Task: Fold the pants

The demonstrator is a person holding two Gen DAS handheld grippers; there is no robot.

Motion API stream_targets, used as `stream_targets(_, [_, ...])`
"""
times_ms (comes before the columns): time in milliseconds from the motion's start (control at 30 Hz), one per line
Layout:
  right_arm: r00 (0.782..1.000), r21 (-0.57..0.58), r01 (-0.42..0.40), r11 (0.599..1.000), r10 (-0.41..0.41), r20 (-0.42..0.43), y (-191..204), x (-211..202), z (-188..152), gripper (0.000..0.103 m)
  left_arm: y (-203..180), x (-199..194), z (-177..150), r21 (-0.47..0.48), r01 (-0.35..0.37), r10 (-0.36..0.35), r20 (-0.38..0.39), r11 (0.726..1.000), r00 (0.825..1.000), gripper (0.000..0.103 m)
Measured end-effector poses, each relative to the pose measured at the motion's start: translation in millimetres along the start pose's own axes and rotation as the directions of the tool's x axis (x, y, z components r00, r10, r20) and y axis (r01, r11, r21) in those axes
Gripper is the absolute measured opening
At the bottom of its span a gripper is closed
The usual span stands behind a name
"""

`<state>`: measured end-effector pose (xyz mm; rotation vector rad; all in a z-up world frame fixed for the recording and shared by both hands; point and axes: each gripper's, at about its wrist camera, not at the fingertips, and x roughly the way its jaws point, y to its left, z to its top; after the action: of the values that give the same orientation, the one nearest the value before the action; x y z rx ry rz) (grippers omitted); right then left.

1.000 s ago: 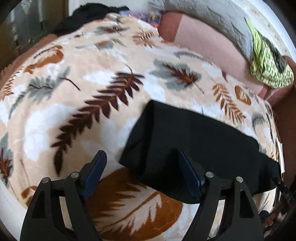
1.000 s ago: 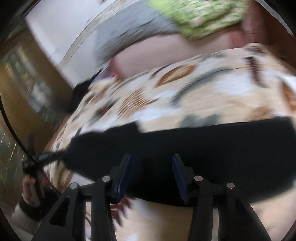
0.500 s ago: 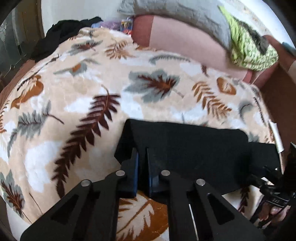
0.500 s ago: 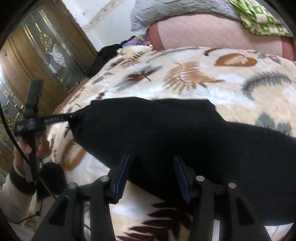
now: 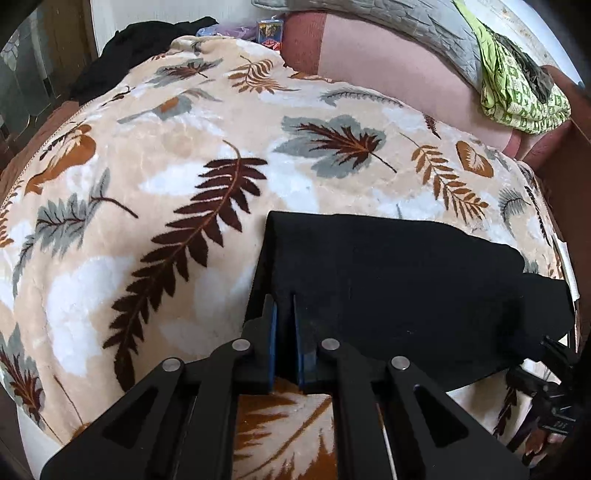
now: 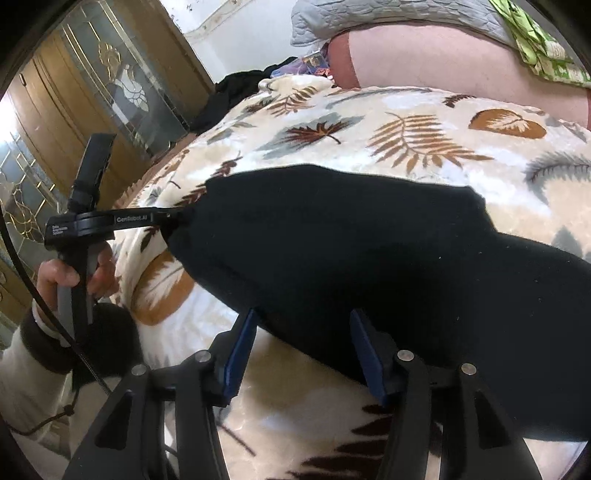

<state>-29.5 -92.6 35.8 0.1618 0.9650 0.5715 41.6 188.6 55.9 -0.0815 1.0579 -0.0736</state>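
Note:
The black pants (image 5: 388, 288) lie folded lengthwise on a leaf-patterned blanket (image 5: 155, 192). My left gripper (image 5: 283, 306) is shut on the near left corner of the pants. In the right wrist view the same pants (image 6: 369, 266) stretch across the blanket (image 6: 406, 122), and the left gripper (image 6: 177, 216) pinches their left end, held by a hand. My right gripper (image 6: 303, 325) is open, its jaws either side of the near edge of the pants, not closed on it.
A pink bolster (image 5: 399, 74) with a grey quilt (image 5: 424, 29) and a green patterned cloth (image 5: 517, 92) lies along the far side. Dark clothes (image 5: 140, 48) sit at the far left corner. Wooden glass-panelled doors (image 6: 96, 96) stand to the left.
My left gripper closed on the pants' corner and has lifted it slightly. My right gripper swung over to the near edge of the pants and stayed open.

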Motion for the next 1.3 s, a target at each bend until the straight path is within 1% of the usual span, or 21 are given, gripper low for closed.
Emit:
stream_targets(67, [0.999, 0.018, 0.011, 1.0, -0.011, 0.031, -4, -11, -1, 0.054, -1, -3, 0, 0.008, -0.008, 0.008, 0.004, 1.0, 1.0, 0.006])
stream_targets(133, [0.998, 0.059, 0.028, 0.998, -0.032, 0.052, -16, -22, -8, 0.058, 0, -5, 0, 0.003, -0.011, 0.011, 0.007, 1.0, 1.0, 0.006])
stream_targets(200, [0.998, 0.091, 0.052, 0.994, -0.055, 0.025, -27, -22, -13, 0.06, 2, -6, -1, -0.008, -0.017, 0.017, 0.009, 1.0, 1.0, 0.006])
stream_targets(267, [0.997, 0.107, 0.079, 0.991, -0.079, -0.009, -35, -24, -20, 0.057, 4, -4, -2, -0.019, -0.03, 0.03, 0.006, 0.999, 1.0, 0.006])
stream_targets(367, [0.988, 0.155, 0.112, 0.982, -0.127, 0.088, -52, -68, -37, 0.058, 6, -2, -4, -0.025, -0.043, 0.043, 0.001, 0.999, 0.999, 0.005])
stream_targets(400, [0.981, 0.194, 0.131, 0.972, -0.155, 0.115, -64, -86, -46, 0.058, 6, -2, -4, -0.023, -0.052, 0.052, 0.003, 0.998, 0.999, 0.004])
stream_targets(467, [0.969, 0.282, 0.167, 0.945, -0.21, 0.131, -90, -113, -61, 0.058, 7, -2, -3, -0.023, -0.055, 0.055, 0.004, 0.998, 0.998, 0.004])
stream_targets(500, [0.961, 0.352, 0.191, 0.917, -0.247, 0.122, -109, -127, -71, 0.06, 7, -2, -3, -0.023, -0.055, 0.056, 0.005, 0.998, 0.998, 0.004])
stream_targets(533, [0.958, 0.387, 0.201, 0.9, -0.263, 0.114, -118, -132, -76, 0.06, 7, -1, -3, -0.022, -0.06, 0.06, 0.004, 0.998, 0.998, 0.004])
stream_targets(567, [0.952, 0.442, 0.217, 0.87, -0.289, 0.1, -131, -142, -81, 0.06, 6, 0, -4, -0.019, -0.063, 0.063, 0.002, 0.998, 0.998, 0.004])
stream_targets(600, [0.95, 0.461, 0.216, 0.861, -0.294, 0.105, -135, -148, -83, 0.06, 5, 1, -4, -0.01, -0.066, 0.066, -0.001, 0.998, 0.998, 0.004])
stream_targets(700, [0.935, 0.45, 0.2, 0.87, -0.307, 0.178, -129, -166, -80, 0.06, -1, -4, -3, 0.009, -0.086, 0.086, 0.01, 0.996, 0.996, 0.004])
stream_targets(733, [0.932, 0.437, 0.206, 0.875, -0.311, 0.184, -126, -165, -76, 0.06, -2, -8, -2, -0.003, -0.083, 0.083, 0.011, 0.997, 0.996, 0.004])
stream_targets(800, [0.937, 0.405, 0.218, 0.888, -0.306, 0.168, -121, -156, -66, 0.06, -1, -19, 0, -0.023, -0.074, 0.075, 0.03, 0.997, 0.997, 0.004])
stream_targets(833, [0.941, 0.395, 0.217, 0.893, -0.299, 0.16, -117, -148, -60, 0.06, 0, -26, 0, -0.026, -0.072, 0.074, 0.046, 0.997, 0.996, 0.007])
stream_targets(900, [0.95, 0.383, 0.199, 0.902, -0.273, 0.15, -114, -132, -52, 0.06, 1, -38, -1, -0.032, -0.085, 0.087, 0.076, 0.996, 0.993, 0.027])
stream_targets(933, [0.957, 0.377, 0.185, 0.908, -0.254, 0.142, -112, -123, -49, 0.06, 2, -45, -1, -0.041, -0.091, 0.094, 0.091, 0.995, 0.991, 0.05])
stream_targets(967, [0.96, 0.37, 0.177, 0.912, -0.242, 0.138, -110, -117, -47, 0.06, 2, -50, -2, -0.051, -0.085, 0.09, 0.106, 0.995, 0.99, 0.064])
stream_targets(1033, [0.967, 0.34, 0.165, 0.926, -0.219, 0.128, -102, -101, -42, 0.06, 1, -61, -4, -0.07, -0.055, 0.065, 0.14, 0.996, 0.988, 0.066])
stream_targets(1133, [0.976, 0.295, 0.151, 0.943, -0.189, 0.104, -89, -79, -31, 0.06, -10, -67, -7, -0.052, -0.032, 0.039, 0.146, 0.998, 0.988, 0.066])
stream_targets(1300, [0.985, 0.213, 0.134, 0.968, -0.154, 0.08, -64, -47, -6, 0.06, -38, -53, -15, 0.011, -0.014, 0.012, 0.12, 1.0, 0.993, 0.068])
